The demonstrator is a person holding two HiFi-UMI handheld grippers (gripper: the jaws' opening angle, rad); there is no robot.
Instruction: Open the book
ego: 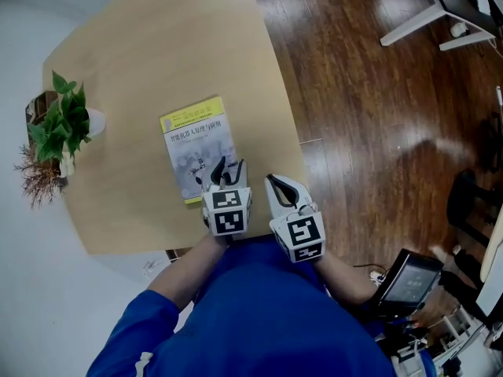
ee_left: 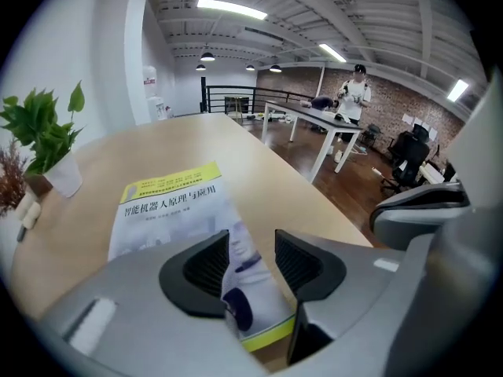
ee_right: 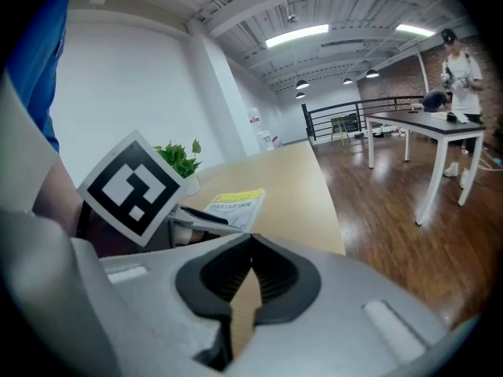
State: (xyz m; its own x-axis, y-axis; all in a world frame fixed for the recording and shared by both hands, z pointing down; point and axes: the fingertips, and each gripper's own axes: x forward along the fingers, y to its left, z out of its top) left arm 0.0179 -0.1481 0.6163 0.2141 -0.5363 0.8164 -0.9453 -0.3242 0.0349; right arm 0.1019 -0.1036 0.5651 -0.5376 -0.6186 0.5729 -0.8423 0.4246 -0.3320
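Risk: cover slips | left fingers [ee_left: 206,272] apart, empty, over book [ee_left: 169,210] near edge | right fingers [ee_right: 275,277] pressed together, empty | cause: whole book lifts off worktop [ego: 157,53], not cover alone

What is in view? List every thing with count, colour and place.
table: one, light wood, under book and plant.
book: one, yellow-and-white cover, closed, flat on the table near the person.
potted plant: one, green leaves, white pot, table's left edge.
dried twigs: one bunch, brown, beside the plant.
floor: dark wood, right of the table.
tablet: one, dark, lower right, off the table.
left hand-held gripper: one, grey, jaws apart over the book's near end.
right hand-held gripper: one, grey, jaws shut, empty.
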